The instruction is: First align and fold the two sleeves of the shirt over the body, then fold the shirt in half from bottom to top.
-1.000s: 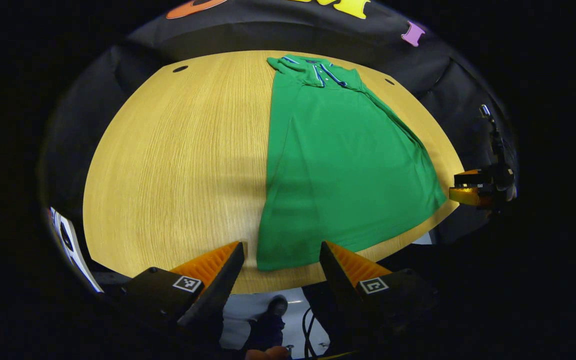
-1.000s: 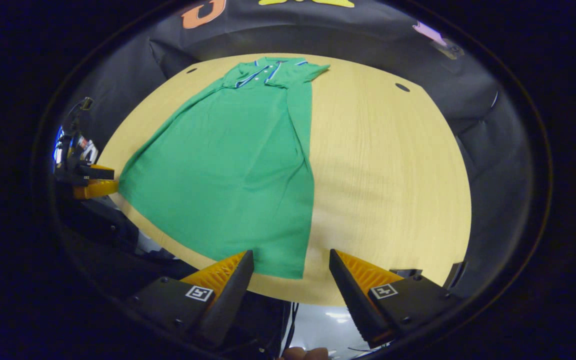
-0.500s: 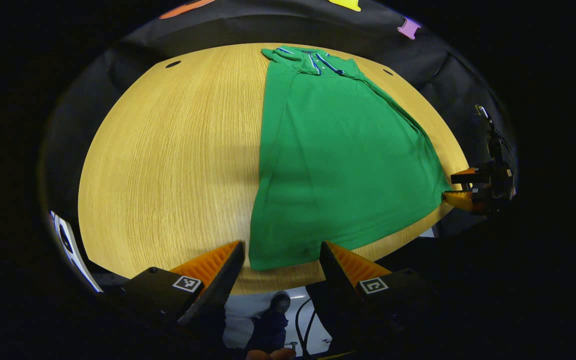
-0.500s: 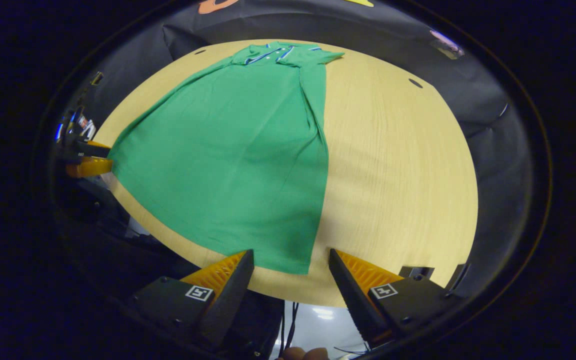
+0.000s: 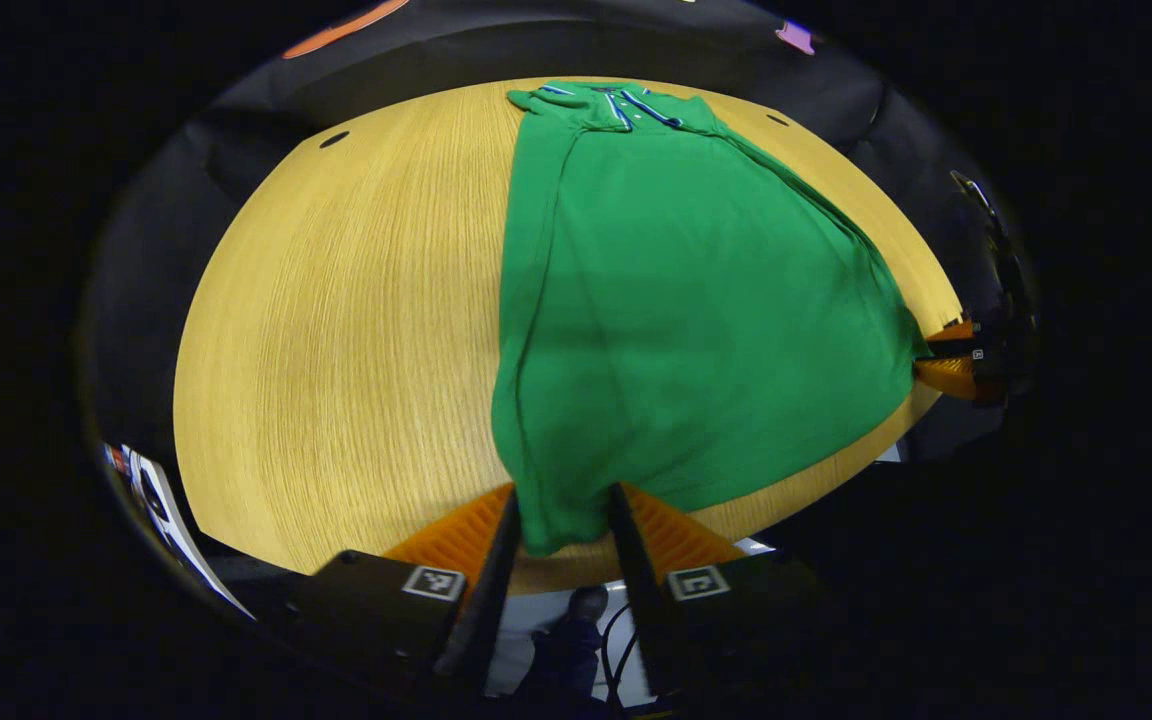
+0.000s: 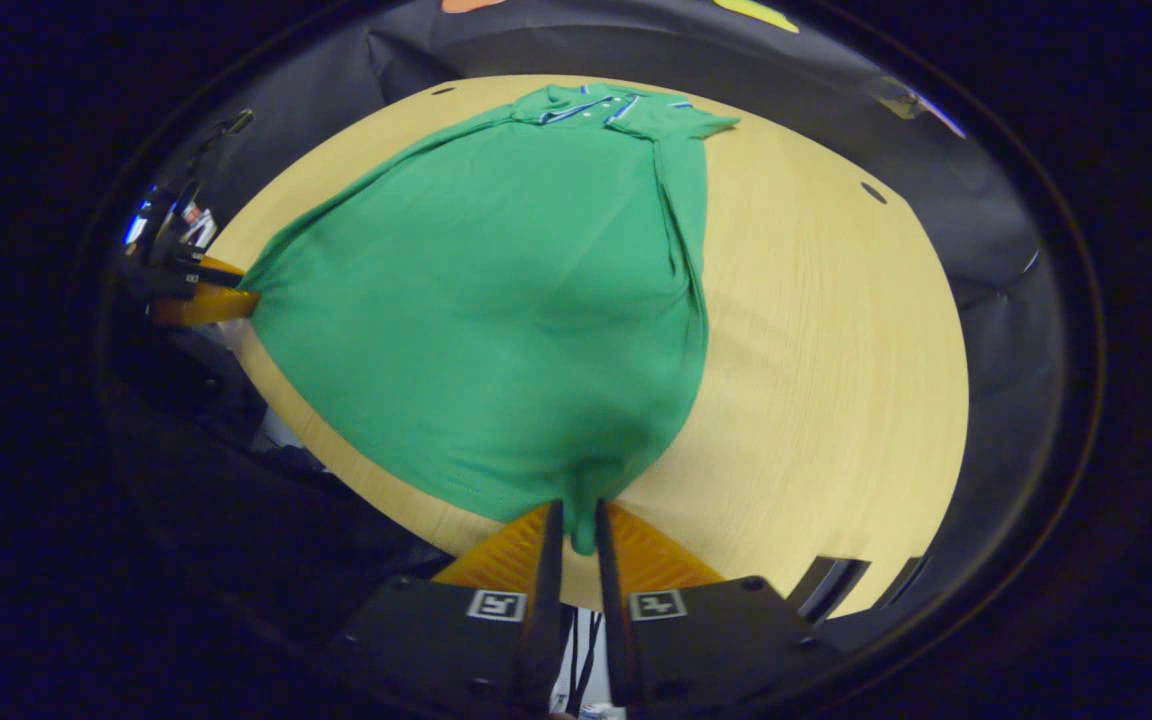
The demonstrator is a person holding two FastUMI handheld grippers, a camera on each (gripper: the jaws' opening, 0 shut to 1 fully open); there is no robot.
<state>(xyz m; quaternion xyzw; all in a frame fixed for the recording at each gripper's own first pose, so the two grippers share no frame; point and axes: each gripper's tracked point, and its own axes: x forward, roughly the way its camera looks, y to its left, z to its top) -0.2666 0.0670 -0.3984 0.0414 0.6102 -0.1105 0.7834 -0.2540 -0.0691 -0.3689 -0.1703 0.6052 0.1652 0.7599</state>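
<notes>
shirt (image 5: 696, 300) solid green, no print on body; collar and placket (image 5: 626, 105) trimmed with blue and white stripes. table (image 5: 336, 330) light yellow-tan wood, fine straight grain lines, a couple of small dark holes near far edge. booth wall black cloth. gripper bodies black, each with a white square tag bearing a black marker pattern.

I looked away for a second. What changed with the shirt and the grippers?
Both hand-held grippers closed on the shirt's bottom corners: the left hand-held gripper was open a second ago and now pinches one corner, the right hand-held gripper the other. The hem bunches there. The collar end stays flat on the table.
</notes>
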